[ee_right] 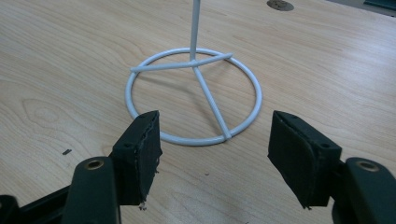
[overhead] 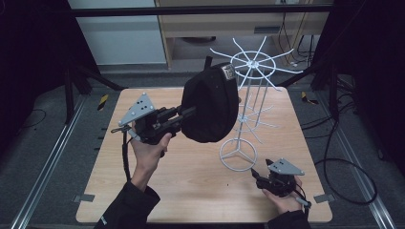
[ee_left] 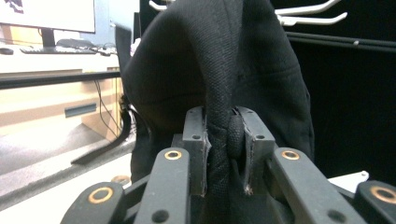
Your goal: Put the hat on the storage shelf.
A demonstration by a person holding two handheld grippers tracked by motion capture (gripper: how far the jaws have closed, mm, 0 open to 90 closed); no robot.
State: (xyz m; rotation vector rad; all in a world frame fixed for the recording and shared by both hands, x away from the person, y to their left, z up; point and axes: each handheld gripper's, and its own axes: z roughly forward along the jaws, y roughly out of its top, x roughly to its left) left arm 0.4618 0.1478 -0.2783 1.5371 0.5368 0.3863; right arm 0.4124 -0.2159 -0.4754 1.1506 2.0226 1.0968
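Note:
My left gripper [overhead: 188, 112] is held above the table, shut on the edge band of a black cap [overhead: 210, 102]. In the left gripper view the cap [ee_left: 219, 56] hangs in front of me, its thick seam pinched between the pads of the left gripper [ee_left: 223, 140]. The cap's top rests against an arm of the white wire rack [overhead: 253, 62]. My right gripper [overhead: 255, 172] lies low at the table's front right, open and empty. In the right gripper view the right gripper [ee_right: 215, 126] faces the rack's ring base [ee_right: 206, 88] a little way off.
The wooden table [overhead: 191, 191] carries the rack, whose spokes [ee_left: 310, 19] stick out at two levels. Metal floor rails [overhead: 43, 167] run along both sides. Black frame posts, cables and a cabinet stand behind.

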